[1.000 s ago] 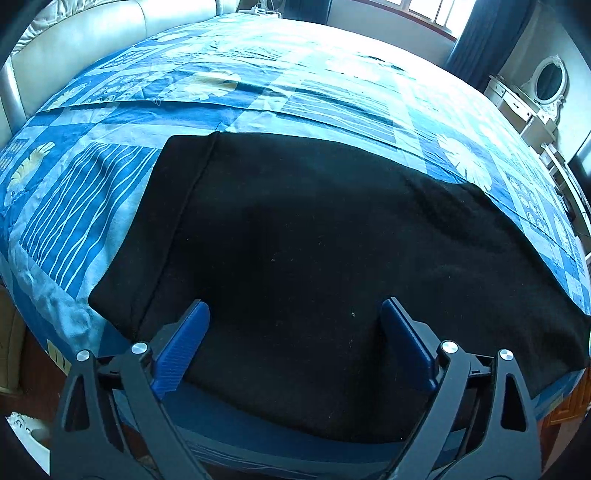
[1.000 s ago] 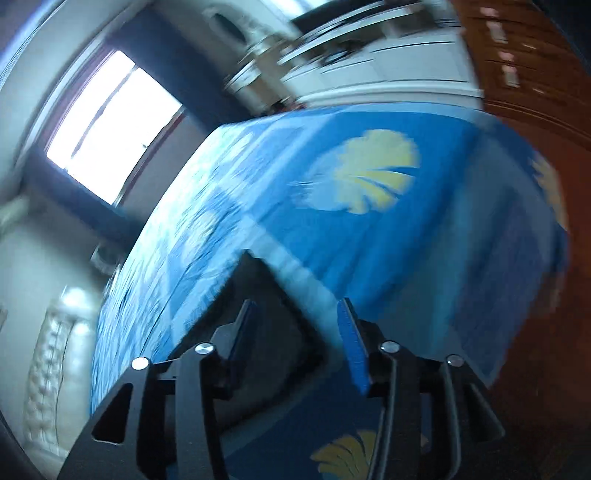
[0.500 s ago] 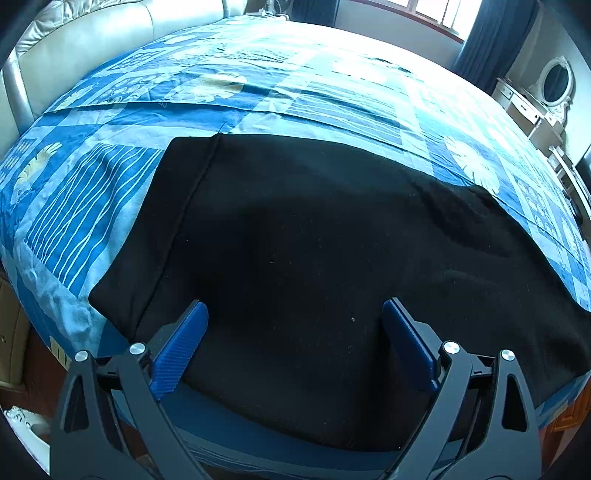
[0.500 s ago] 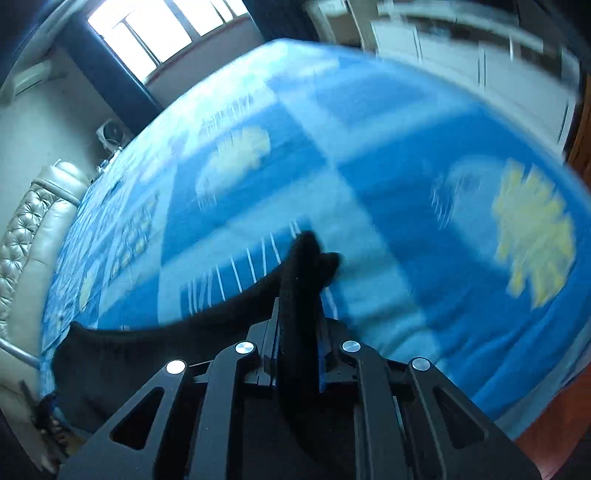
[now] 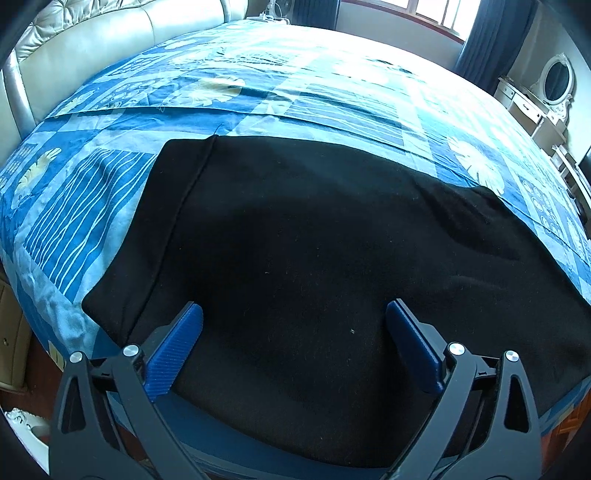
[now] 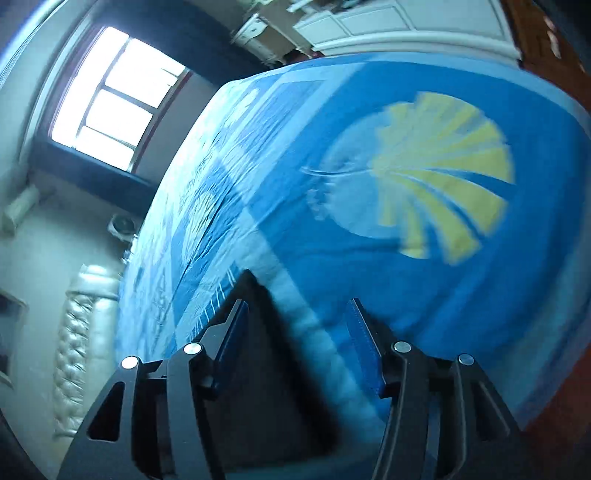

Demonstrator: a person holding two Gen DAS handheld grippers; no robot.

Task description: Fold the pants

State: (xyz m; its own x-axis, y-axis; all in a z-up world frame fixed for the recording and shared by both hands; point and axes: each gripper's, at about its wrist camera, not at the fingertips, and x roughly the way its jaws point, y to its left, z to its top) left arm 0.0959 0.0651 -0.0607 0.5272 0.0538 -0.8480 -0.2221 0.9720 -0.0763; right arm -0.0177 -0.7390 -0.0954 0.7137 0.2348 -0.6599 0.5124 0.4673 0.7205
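Note:
Black pants (image 5: 314, 251) lie flat across the blue patterned bedspread (image 5: 258, 96), waistband band at the left. My left gripper (image 5: 293, 325) is open and empty, hovering over the pants' near edge. In the right wrist view, tilted and blurred, my right gripper (image 6: 295, 325) is open above a corner of the black pants (image 6: 258, 354) on the bedspread (image 6: 369, 277); nothing is held between the jaws.
A padded leather headboard (image 5: 92, 44) stands at the far left. A white dressing table with an oval mirror (image 5: 554, 81) is at the right. Windows with dark curtains (image 5: 476, 33) are at the back. The bed's near edge drops to a wooden floor (image 6: 554, 424).
My right gripper was shut on the pants' end half a second ago; now it is open and the fabric lies on the bed. The left gripper has barely moved.

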